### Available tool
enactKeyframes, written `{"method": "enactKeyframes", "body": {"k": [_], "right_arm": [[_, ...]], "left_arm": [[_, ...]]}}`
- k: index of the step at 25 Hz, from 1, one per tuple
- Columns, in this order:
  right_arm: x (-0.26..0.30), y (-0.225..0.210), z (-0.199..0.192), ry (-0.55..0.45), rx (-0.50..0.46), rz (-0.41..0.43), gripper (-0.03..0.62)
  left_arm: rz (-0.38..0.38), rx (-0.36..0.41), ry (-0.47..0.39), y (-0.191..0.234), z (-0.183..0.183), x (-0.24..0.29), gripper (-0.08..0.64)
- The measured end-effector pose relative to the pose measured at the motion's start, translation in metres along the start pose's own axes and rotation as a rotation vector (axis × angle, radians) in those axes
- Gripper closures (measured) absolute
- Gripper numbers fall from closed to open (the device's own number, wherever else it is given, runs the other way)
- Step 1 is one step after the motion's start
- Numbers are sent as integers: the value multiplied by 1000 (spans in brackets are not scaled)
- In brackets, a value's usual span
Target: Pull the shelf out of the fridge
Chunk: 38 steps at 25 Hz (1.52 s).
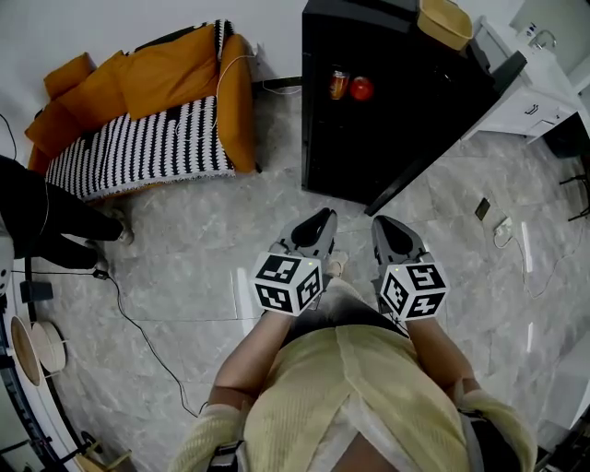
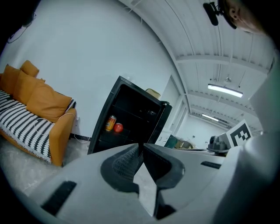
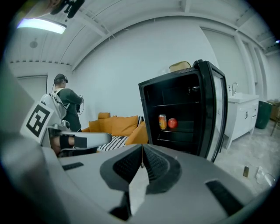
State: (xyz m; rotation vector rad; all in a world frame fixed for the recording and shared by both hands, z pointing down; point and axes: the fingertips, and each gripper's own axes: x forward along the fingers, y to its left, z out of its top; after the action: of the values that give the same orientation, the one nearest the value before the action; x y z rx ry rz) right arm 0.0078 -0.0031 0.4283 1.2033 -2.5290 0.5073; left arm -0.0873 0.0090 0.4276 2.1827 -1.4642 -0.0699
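Observation:
A black fridge (image 1: 396, 120) stands open across the floor, its door (image 1: 442, 152) swung out to the right. On its upper shelf (image 1: 355, 100) sit an orange can (image 1: 338, 85) and a red apple (image 1: 361, 88). Both grippers are held side by side in front of the person, short of the fridge and pointing at it. My left gripper (image 1: 323, 218) is shut and empty, and so is my right gripper (image 1: 383, 224). The left gripper view has the jaw tips (image 2: 141, 145) meeting below the shelf (image 2: 111, 133). In the right gripper view the tips (image 3: 142, 147) meet left of the shelf (image 3: 175, 130).
An orange sofa with a striped cover (image 1: 138, 101) stands left of the fridge. A person in black (image 1: 46, 221) is at the far left, with a cable (image 1: 147, 341) trailing over the marble floor. White cabinets (image 1: 535, 88) flank the fridge's right. A tan object (image 1: 444, 20) lies on top.

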Motion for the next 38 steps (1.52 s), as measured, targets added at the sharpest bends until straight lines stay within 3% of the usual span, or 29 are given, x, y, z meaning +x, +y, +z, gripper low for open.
{"method": "enactKeyframes", "body": {"k": [7, 17, 31, 38], "right_arm": [[33, -14, 23, -29, 1, 15, 563], [79, -59, 54, -48, 10, -27, 563], [133, -119, 98, -126, 206, -27, 561], [150, -143, 117, -176, 289, -58, 561]], "left_arm": [[9, -15, 0, 17, 19, 33, 511], [2, -56, -29, 38, 54, 100, 511], [37, -136, -93, 59, 96, 184, 514], [35, -234, -139, 73, 112, 212, 514]]}}
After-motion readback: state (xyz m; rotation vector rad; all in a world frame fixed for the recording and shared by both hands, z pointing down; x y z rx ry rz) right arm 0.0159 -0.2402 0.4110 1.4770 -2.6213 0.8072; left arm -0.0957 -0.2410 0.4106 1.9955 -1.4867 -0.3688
